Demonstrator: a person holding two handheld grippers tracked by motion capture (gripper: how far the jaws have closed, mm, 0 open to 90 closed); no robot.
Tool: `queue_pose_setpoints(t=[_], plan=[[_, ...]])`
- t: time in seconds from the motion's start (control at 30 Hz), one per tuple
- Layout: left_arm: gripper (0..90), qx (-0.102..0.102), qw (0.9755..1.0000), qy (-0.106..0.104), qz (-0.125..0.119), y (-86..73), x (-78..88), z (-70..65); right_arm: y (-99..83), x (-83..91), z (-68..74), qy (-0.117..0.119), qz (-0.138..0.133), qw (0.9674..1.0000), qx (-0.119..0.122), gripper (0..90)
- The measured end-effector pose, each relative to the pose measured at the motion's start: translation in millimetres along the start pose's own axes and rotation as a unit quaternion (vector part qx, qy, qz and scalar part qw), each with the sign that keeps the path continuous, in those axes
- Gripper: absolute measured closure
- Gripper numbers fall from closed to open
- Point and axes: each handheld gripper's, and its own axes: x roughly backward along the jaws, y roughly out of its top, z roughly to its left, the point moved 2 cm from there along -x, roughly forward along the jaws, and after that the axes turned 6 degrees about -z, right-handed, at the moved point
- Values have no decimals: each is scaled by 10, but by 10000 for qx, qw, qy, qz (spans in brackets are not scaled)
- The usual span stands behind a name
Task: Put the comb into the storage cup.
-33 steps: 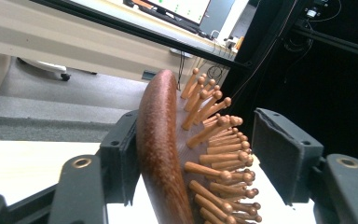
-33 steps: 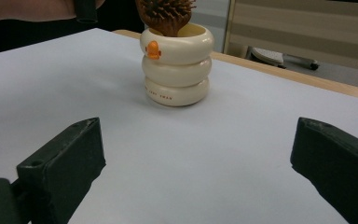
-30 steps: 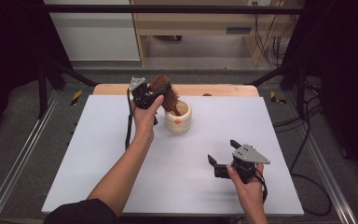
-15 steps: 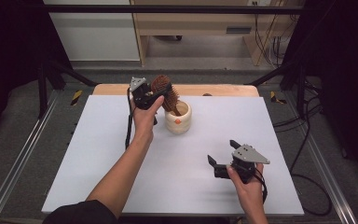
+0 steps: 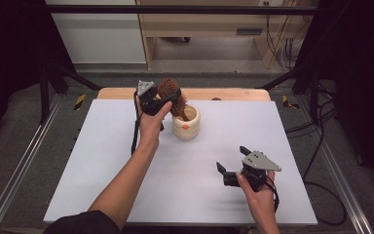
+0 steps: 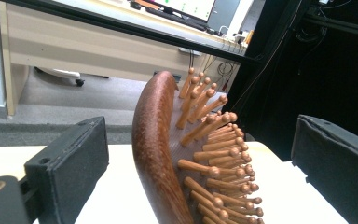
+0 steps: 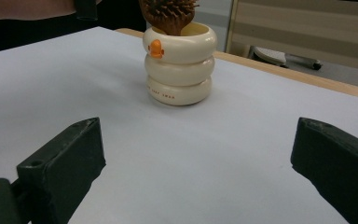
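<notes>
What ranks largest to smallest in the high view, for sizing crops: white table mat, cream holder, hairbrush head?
1. White table mat
2. Cream holder and hairbrush head look alike; unranked.

Cream ringed cup (image 7: 179, 65) on white table (image 7: 191, 154), brush (image 7: 168, 15) inside, tongs (image 7: 198, 168) spread

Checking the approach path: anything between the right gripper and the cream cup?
Nothing. The right gripper view shows bare white table between the open right gripper and the cream cup.
</notes>
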Motion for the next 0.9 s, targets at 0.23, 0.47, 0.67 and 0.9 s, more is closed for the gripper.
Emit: queue_pose_setpoints(t=[0.23, 0.47, 0.67, 0.9], plan=[[37, -157, 9999, -5, -20, 16, 19, -32, 3, 1, 2, -2, 1, 10000, 1, 32], [37, -264, 9996, 20, -23, 28, 38, -54, 3, -2, 7, 4, -2, 10000, 12, 32], [37, -399, 9992, 38, 11, 45, 68, -87, 8, 0, 10, 8, -14, 10000, 16, 32], [37, -473, 9988, 85, 9, 85, 122, -113, 18, 8, 21, 14, -26, 10000, 17, 32]])
